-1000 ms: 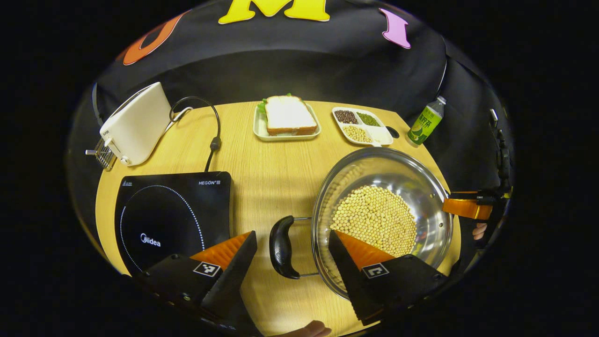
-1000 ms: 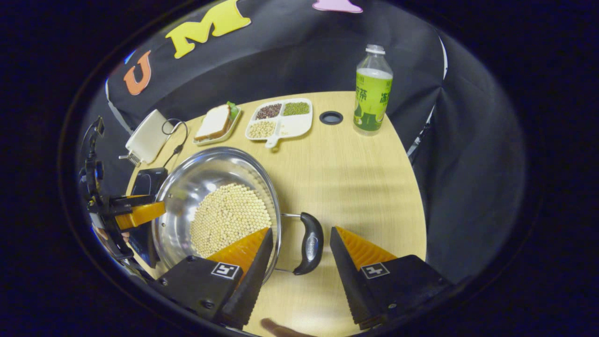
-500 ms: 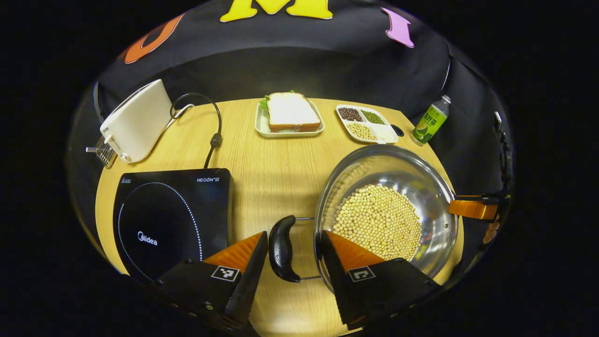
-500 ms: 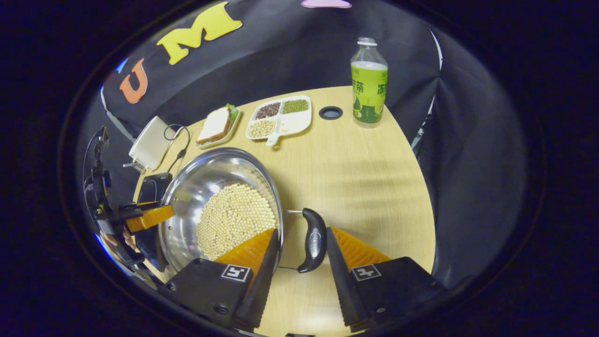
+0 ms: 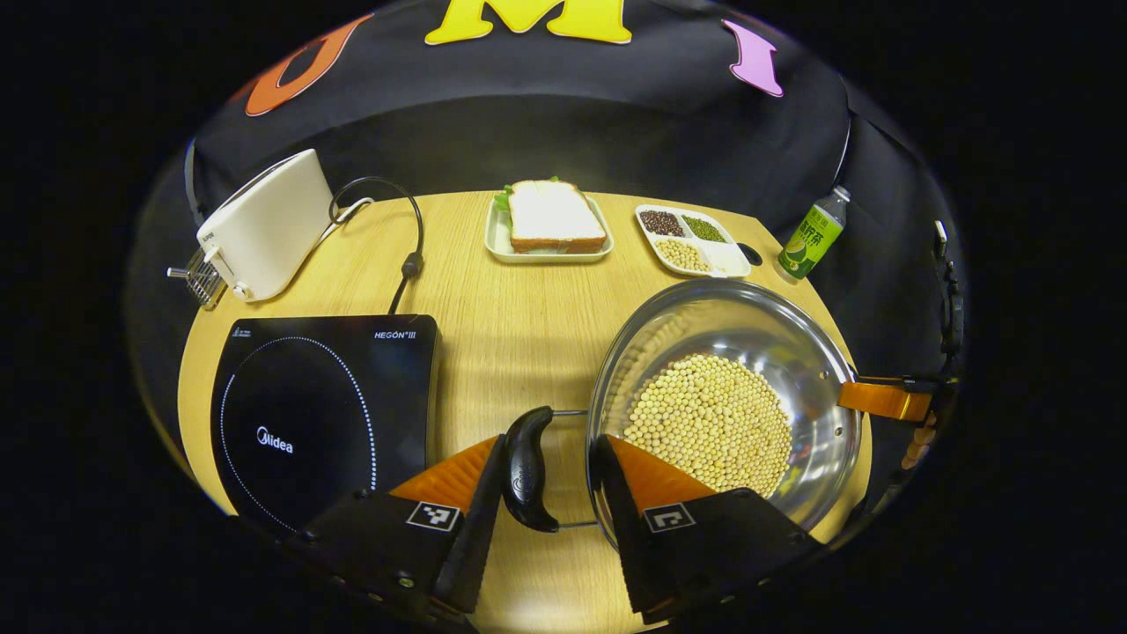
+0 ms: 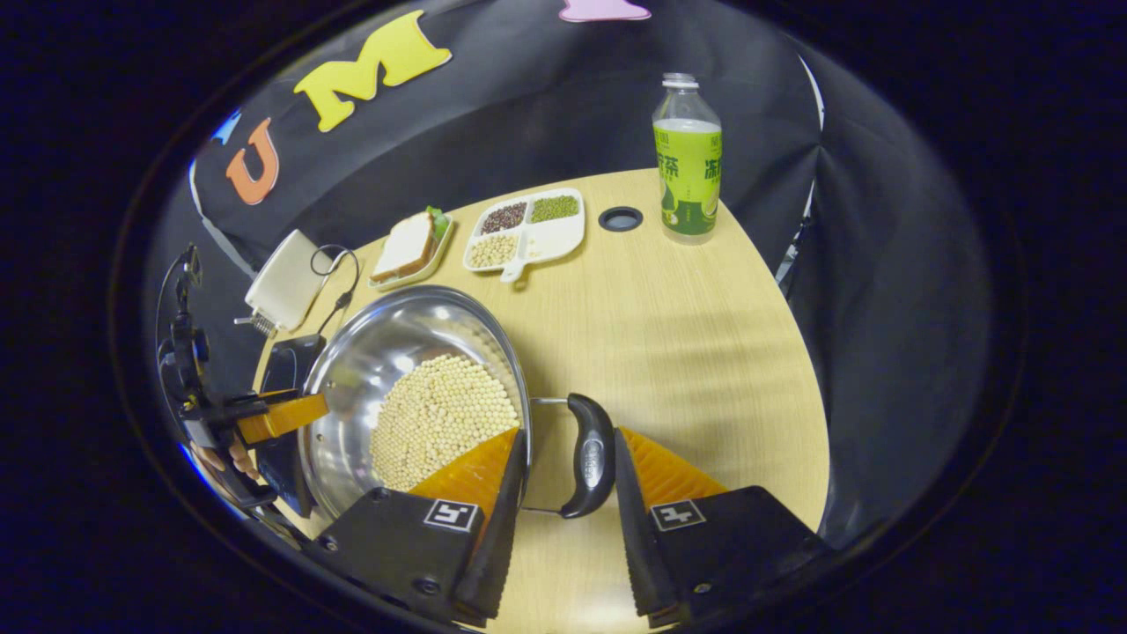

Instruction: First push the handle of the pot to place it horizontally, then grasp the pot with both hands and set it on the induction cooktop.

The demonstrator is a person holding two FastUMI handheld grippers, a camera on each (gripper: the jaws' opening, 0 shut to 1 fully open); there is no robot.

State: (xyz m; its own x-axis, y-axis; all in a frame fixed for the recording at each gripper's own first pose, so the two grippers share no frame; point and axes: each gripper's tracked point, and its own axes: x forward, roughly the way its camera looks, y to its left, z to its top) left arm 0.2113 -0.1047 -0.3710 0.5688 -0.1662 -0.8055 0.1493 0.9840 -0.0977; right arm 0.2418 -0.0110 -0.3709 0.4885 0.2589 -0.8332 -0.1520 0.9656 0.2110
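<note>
Left gripper and right gripper: jaws narrowed, fingers pointing toward 12 o'clock.

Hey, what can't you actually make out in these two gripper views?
- Left gripper view: whether the left gripper presses the left handle of the pot; seen from above, contact is unclear.
- Right gripper view: likewise for the right gripper and the right handle.
- Right gripper view: the induction cooktop, mostly hidden behind the pot.
- Both views: the pot's floor, covered by soybeans.

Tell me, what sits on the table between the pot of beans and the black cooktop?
In the left gripper view, only the pot's black side handle and bare tabletop lie before the cooktop.
</note>
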